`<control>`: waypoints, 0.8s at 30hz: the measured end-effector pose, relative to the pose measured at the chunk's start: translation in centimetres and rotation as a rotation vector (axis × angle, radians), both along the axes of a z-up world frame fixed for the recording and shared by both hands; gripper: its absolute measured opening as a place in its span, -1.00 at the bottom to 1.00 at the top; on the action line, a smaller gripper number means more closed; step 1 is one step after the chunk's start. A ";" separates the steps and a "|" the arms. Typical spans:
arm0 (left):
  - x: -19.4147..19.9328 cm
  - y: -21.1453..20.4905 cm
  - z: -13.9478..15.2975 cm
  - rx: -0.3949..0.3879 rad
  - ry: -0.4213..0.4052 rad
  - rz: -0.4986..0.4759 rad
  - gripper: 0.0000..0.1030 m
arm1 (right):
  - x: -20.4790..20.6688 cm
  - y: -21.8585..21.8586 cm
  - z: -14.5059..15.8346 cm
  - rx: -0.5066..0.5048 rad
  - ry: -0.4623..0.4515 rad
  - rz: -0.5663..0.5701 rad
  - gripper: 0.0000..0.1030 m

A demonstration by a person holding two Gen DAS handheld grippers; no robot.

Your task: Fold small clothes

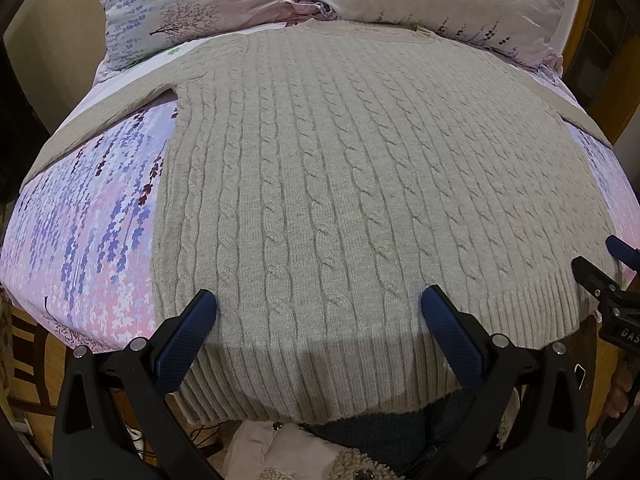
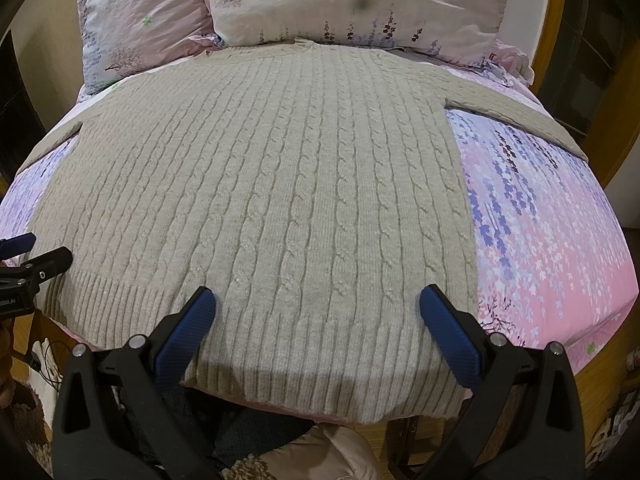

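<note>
My grey sweater (image 1: 340, 184) lies flat on the bed (image 1: 80, 240), sleeves out at 10 and 2; 0 folds made; my left hand-held gripper (image 1: 320, 308) and right hand-held gripper (image 2: 318, 306) gape empty over the hem.

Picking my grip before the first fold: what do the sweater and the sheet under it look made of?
Sweater: thick knit, probably wool or acrylic, matte and slightly fuzzy; cable twists and a ribbed hem show. Sheet: thin woven cloth, likely cotton or a blend, smooth with a printed floral pattern. Fibre can't be told for either.
</note>
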State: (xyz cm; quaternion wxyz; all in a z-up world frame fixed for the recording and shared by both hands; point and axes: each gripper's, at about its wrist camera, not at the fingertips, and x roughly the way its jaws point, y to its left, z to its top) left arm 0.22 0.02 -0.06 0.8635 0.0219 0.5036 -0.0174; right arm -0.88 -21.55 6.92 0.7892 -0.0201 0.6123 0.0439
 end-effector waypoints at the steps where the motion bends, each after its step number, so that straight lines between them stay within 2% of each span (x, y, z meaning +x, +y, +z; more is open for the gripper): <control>1: 0.0 0.0 0.0 0.001 0.001 -0.002 0.97 | 0.0 0.0 0.0 0.000 0.001 0.002 0.97; 24: 0.1 0.0 0.1 0.003 0.004 -0.011 0.97 | 0.0 0.1 -0.2 0.002 0.007 0.012 0.97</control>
